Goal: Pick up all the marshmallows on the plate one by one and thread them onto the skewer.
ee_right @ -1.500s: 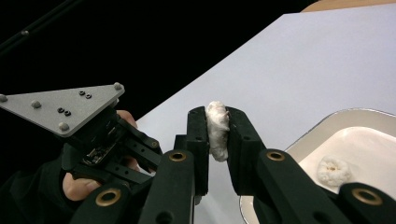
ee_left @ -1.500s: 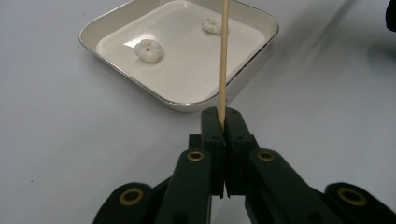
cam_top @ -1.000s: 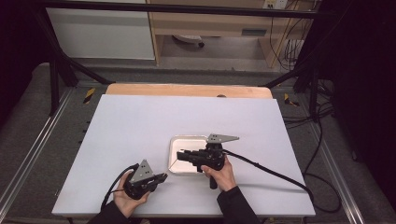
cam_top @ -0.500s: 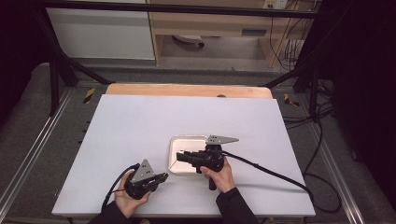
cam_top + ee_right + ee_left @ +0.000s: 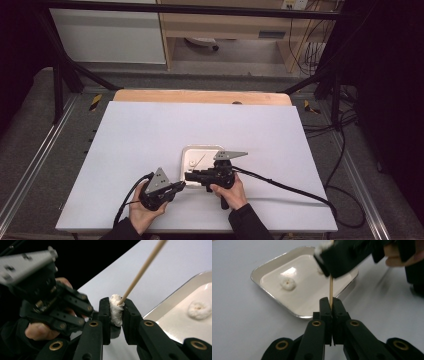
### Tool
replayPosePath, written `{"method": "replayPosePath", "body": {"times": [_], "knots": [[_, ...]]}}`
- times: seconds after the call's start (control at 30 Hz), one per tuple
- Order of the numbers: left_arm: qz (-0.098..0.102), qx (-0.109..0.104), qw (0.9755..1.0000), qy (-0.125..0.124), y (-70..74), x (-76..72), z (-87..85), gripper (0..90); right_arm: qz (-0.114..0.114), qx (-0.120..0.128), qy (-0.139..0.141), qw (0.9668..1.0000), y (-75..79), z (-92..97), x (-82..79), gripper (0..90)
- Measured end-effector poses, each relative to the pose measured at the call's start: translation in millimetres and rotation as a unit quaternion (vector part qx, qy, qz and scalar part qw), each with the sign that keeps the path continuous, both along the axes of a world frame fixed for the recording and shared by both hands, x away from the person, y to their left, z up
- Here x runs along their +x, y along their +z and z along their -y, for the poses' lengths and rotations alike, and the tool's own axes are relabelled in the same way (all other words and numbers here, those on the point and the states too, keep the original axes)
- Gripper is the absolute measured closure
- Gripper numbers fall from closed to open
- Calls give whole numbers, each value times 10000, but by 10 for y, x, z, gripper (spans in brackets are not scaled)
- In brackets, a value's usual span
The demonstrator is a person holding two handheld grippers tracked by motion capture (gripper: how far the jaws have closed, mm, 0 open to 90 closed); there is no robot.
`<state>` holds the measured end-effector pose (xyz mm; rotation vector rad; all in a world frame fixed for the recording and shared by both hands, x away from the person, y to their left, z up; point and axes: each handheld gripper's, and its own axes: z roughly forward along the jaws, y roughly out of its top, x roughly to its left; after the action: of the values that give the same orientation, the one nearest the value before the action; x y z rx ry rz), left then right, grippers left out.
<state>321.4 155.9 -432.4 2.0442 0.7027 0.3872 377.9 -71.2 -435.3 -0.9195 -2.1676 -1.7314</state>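
My left gripper [image 5: 331, 305] is shut on the lower end of a thin wooden skewer [image 5: 331, 287], which rises toward the right gripper. In the right gripper view, my right gripper [image 5: 116, 311] is shut on a soft white piece [image 5: 115, 308] that sits on the skewer [image 5: 142, 268]. The skewer's free end sticks out past it. Both grippers meet at the near left corner of a white tray [image 5: 192, 150]: the left gripper [image 5: 175, 188] is just outside it, the right gripper [image 5: 192, 176] at its near rim. Another white ring-shaped piece [image 5: 287, 283] lies in the tray [image 5: 274, 296].
The tray stands near the front middle of a white table [image 5: 150, 130]. A wooden strip [image 5: 200, 96] runs along the far edge. The right gripper's cable [image 5: 290, 187] trails to the right across the table. A thin stick [image 5: 200, 159] lies in the tray.
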Motion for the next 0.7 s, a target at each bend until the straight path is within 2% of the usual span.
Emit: {"method": "replayPosePath", "body": {"times": [0.17, 0.27, 0.3, 0.43, 0.63, 0.67, 0.7], "knots": [[-30, 15, 10000, 15, -36, 21, 31, 885, 0, -126, -19, 9999, -26, -6, -11, 783], [-33, -37, 10000, 10, -30, 20, 23, 885, 15, -102, -19, 9999, -17, -4, -15, 769], [-41, -41, 10000, 14, -29, 20, 21, 885, 21, -108, -19, 9999, -12, -2, -16, 709], [-71, -96, 9999, -47, -24, 22, 14, 885, 96, -162, 74, 9998, 22, 13, -46, 566], [-1, -92, 10000, -23, -12, 12, 2, 886, 170, -248, 82, 9995, 50, 29, -63, 415], [12, -99, 9999, 13, -9, 11, -10, 886, 166, -256, 62, 9995, 50, 29, -60, 365], [28, -110, 9999, 27, -1, 10, -25, 887, 238, -382, -165, 9989, 54, 31, -59, 233]]}}
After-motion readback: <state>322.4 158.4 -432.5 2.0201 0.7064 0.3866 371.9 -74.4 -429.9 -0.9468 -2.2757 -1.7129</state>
